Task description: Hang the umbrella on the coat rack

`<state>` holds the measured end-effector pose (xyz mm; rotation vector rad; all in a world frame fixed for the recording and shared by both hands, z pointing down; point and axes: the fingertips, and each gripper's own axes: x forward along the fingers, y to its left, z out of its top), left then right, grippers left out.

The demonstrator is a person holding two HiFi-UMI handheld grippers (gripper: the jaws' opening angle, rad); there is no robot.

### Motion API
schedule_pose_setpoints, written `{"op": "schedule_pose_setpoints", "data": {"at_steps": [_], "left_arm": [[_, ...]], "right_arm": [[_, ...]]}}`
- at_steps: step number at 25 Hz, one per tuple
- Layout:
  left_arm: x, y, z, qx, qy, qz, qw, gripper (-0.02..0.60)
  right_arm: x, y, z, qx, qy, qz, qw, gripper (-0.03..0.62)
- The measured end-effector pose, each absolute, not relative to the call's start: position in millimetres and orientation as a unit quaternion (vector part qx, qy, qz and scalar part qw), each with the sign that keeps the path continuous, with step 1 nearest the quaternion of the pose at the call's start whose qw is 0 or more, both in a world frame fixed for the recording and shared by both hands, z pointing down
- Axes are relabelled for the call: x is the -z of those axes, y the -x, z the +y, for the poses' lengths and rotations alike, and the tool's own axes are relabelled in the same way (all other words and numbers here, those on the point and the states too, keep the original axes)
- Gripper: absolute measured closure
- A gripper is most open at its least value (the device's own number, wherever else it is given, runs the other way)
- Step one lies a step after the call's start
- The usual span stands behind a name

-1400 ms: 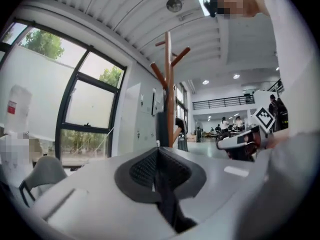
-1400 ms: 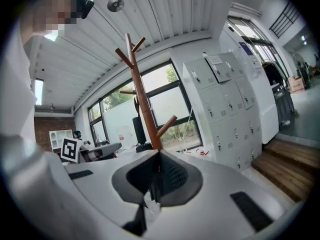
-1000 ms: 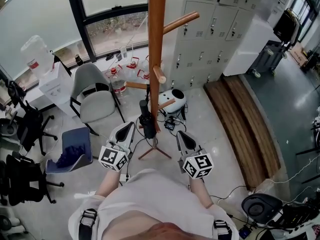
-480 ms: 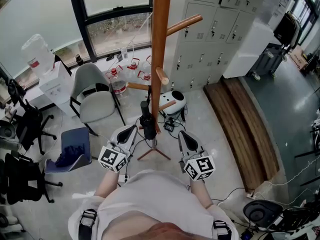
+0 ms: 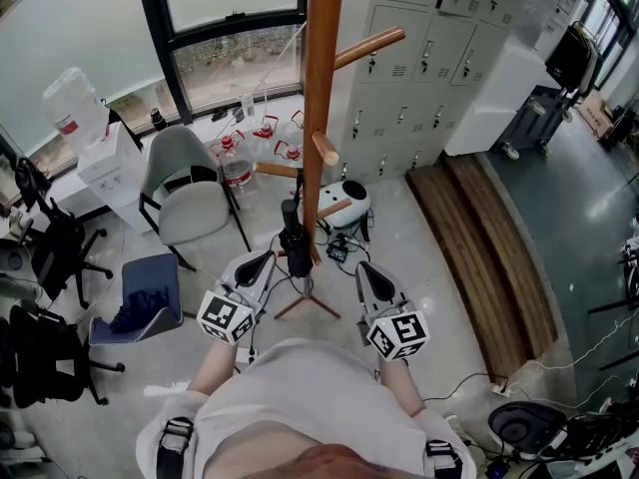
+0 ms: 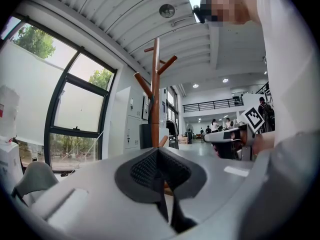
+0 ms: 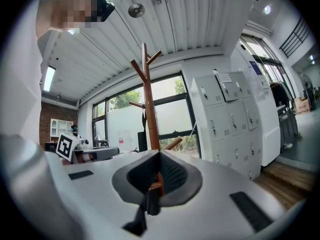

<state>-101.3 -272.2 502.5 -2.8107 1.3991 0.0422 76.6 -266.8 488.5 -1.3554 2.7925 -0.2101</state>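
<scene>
The wooden coat rack (image 5: 318,108) stands right in front of me, with pegs sticking out at several heights. A folded black umbrella (image 5: 294,239) hangs upright against its pole from a low peg, apart from both grippers. My left gripper (image 5: 262,259) hovers just left of the rack's foot, shut and empty. My right gripper (image 5: 362,270) hovers to the right of it, also shut and empty. The left gripper view has the closed pads (image 6: 150,170) in front of the rack (image 6: 156,94) and the umbrella (image 6: 145,136). The right gripper view shows the rack (image 7: 149,104) beyond its closed pads (image 7: 170,174).
A grey chair (image 5: 185,193) stands left of the rack, a blue-seated chair (image 5: 140,302) and black office chairs (image 5: 45,252) farther left. Water bottles (image 5: 235,163) line the window. A white round device (image 5: 344,200) and cables lie at the rack's base. Grey lockers (image 5: 429,48) and a wooden platform (image 5: 489,238) lie to the right.
The head view has shifted slightly, so the rack sits a bit more to the right. Both grippers and the umbrella stay about where they were.
</scene>
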Motion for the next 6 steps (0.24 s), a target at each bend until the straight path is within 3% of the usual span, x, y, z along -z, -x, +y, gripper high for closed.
{"op": "schedule_pose_setpoints", "data": {"at_steps": [6], "left_arm": [[-503.2,101.6,-269.8,-0.010,0.895,0.446,0.000,0.571]], "right_arm": [[-487.7,-75.8,-264.6,0.068,0.433,0.899,0.013,0.588]]}}
